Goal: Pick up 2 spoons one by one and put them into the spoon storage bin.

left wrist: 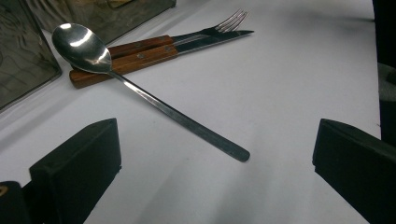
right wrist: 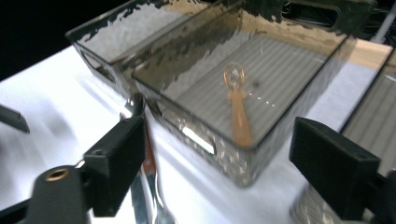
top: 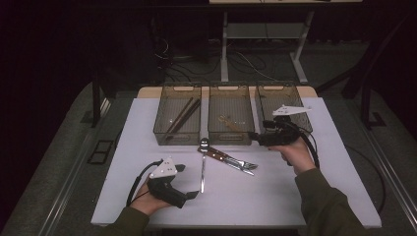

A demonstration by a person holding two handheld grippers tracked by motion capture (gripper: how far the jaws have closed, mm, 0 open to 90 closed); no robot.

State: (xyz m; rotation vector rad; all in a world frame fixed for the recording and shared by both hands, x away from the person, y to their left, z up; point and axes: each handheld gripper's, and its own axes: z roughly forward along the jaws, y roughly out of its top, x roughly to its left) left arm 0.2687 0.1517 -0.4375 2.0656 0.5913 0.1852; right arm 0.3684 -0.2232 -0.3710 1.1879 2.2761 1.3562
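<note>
- While your left hand rests low at the near edge of the white table (top: 275, 196), your left gripper (top: 189, 181) points across the surface toward the spoon (top: 202, 167); its jaws stand wide apart with nothing between them.
- Note the spoon: polished steel, oval bowl, long slim handle. Its bowl lies on the wooden handles of the knife (top: 223, 158) and fork (top: 236, 158); its handle end lies on the table ahead of the left jaws.
- Note the knife and fork: riveted brown wood handles, steel blade and tines, lying side by side and touching.
- Check your right gripper (top: 254, 136): held level above the table at the front wall of the middle bin (top: 230, 138), jaws wide and empty.
- Observe three smoky translucent plastic bins with ribbed floors. The middle one holds a small amber plastic spoon (right wrist: 237, 109); the left bin (top: 169, 135) holds dark chopsticks (top: 182, 118).
</note>
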